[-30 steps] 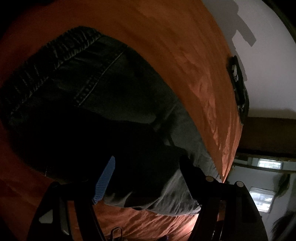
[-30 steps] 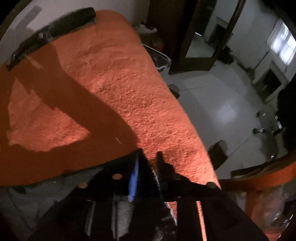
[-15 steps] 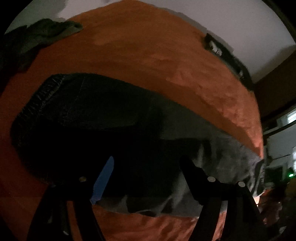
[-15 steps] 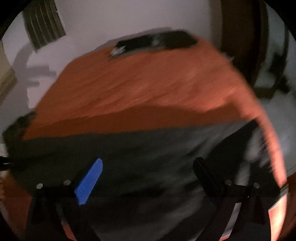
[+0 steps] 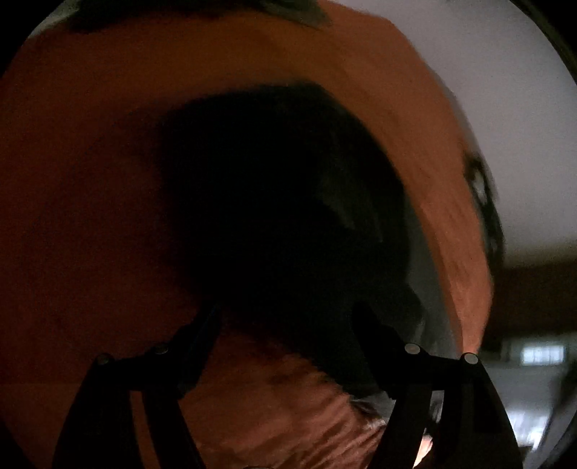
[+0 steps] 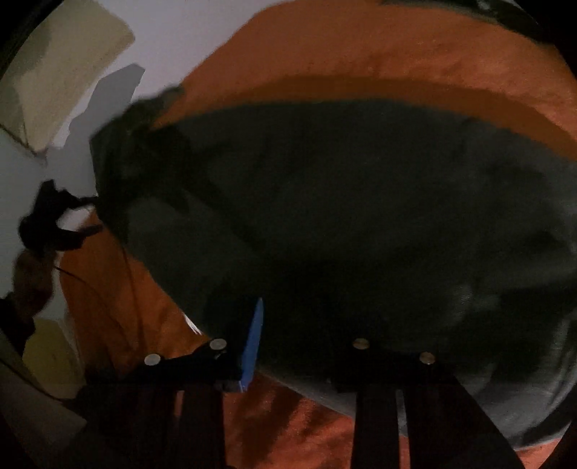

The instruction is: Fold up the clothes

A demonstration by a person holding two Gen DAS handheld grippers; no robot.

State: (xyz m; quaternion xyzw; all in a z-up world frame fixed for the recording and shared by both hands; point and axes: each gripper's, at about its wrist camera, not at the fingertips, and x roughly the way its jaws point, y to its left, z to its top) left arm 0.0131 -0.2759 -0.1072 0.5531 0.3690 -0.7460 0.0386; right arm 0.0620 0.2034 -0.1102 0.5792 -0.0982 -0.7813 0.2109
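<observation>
A dark grey garment (image 6: 360,202) lies spread flat on the orange bed cover (image 6: 396,54) and fills most of the right wrist view. My right gripper (image 6: 310,339) hangs open just over its near edge, the blue pad (image 6: 252,342) at the cloth's border. In the left wrist view the same garment (image 5: 281,202) is a near-black mass in deep shadow. My left gripper (image 5: 285,324) stands open at its near edge, over the orange cover (image 5: 270,397). Neither gripper holds cloth. The picture is dim and blurred.
A crumpled dark pile of clothes (image 6: 133,144) sits at the garment's left end, seen as well as a dark heap (image 5: 288,11) at the bed's far side. A black object (image 5: 483,202) lies on the bed's right edge by the white wall. A hand (image 6: 32,277) shows far left.
My right gripper went from shut to open and swung from the bare bed over the spread garment. My left gripper stayed open while its view turned and darkened.
</observation>
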